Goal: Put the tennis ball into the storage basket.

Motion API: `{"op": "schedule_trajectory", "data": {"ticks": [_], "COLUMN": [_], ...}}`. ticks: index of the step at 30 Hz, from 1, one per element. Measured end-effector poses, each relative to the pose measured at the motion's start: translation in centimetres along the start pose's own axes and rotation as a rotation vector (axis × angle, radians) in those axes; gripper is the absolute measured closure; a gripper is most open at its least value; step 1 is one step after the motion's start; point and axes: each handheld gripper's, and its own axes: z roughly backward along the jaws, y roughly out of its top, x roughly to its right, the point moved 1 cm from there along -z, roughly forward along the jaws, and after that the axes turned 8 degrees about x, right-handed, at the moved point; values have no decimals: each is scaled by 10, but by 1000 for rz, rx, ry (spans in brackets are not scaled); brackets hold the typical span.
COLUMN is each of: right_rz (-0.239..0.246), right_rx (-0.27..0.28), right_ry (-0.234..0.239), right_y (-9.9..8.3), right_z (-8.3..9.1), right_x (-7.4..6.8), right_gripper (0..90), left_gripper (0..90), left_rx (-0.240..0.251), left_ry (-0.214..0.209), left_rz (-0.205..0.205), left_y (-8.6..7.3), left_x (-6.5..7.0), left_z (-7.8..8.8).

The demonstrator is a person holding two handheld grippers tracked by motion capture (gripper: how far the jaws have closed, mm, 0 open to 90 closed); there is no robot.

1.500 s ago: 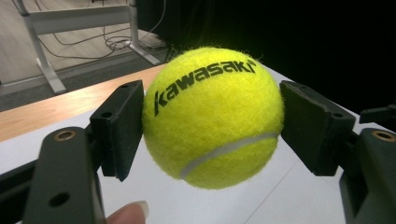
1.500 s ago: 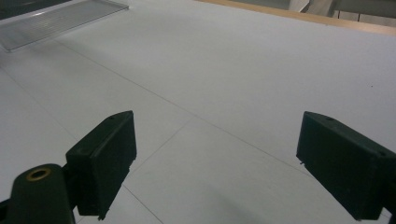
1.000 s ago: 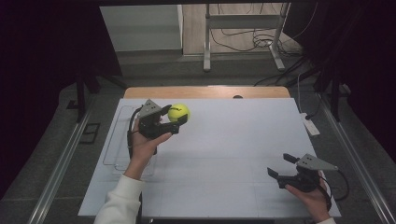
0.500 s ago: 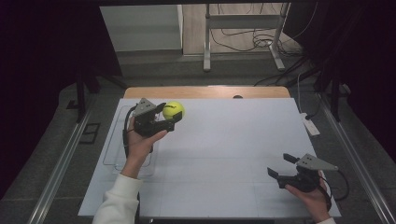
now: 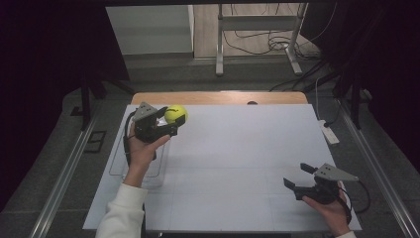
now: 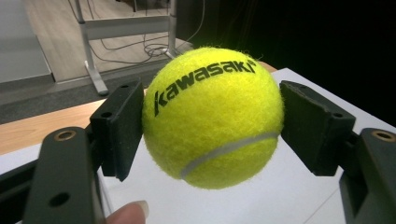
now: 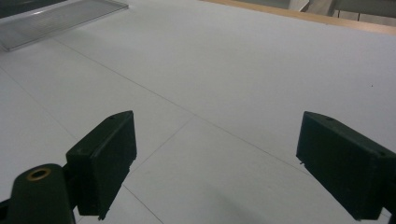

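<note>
A yellow tennis ball (image 5: 175,113) with black lettering is held above the white table (image 5: 237,148) at its far left. My left gripper (image 5: 174,119) is shut on it. In the left gripper view both black pads press the sides of the tennis ball (image 6: 212,116), and a fingertip shows at the bottom edge. My right gripper (image 5: 297,175) rests low near the table's front right corner, held by a hand. In the right gripper view my right gripper (image 7: 215,163) stands open with bare white table between its jaws.
A clear plastic tray (image 5: 121,166) lies on the table's left side beneath the left forearm; the clear plastic tray (image 7: 56,18) also sits at the top left of the right gripper view. A white power strip (image 5: 329,133) lies off the right edge. Metal stand legs (image 5: 218,54) rise beyond the table.
The left hand has carried the ball a little to the left and toward the table's far edge. The right gripper has stayed where it was.
</note>
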Motion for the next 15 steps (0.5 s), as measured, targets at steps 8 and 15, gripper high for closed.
{"op": "schedule_trajectory", "data": {"ticks": [8, 15], "right_rz": [4, 2], "right_rx": [1, 3], "right_ry": [-2, -1], "right_y": [0, 0], "right_z": [0, 0], "right_x": [1, 0], "right_gripper": [125, 125], "left_gripper": [272, 271], "left_rx": [3, 8], "left_ry": [29, 48], "left_rz": [10, 27], "left_y": [-1, -1], "left_x": [-9, -18], "left_z": [2, 6]}}
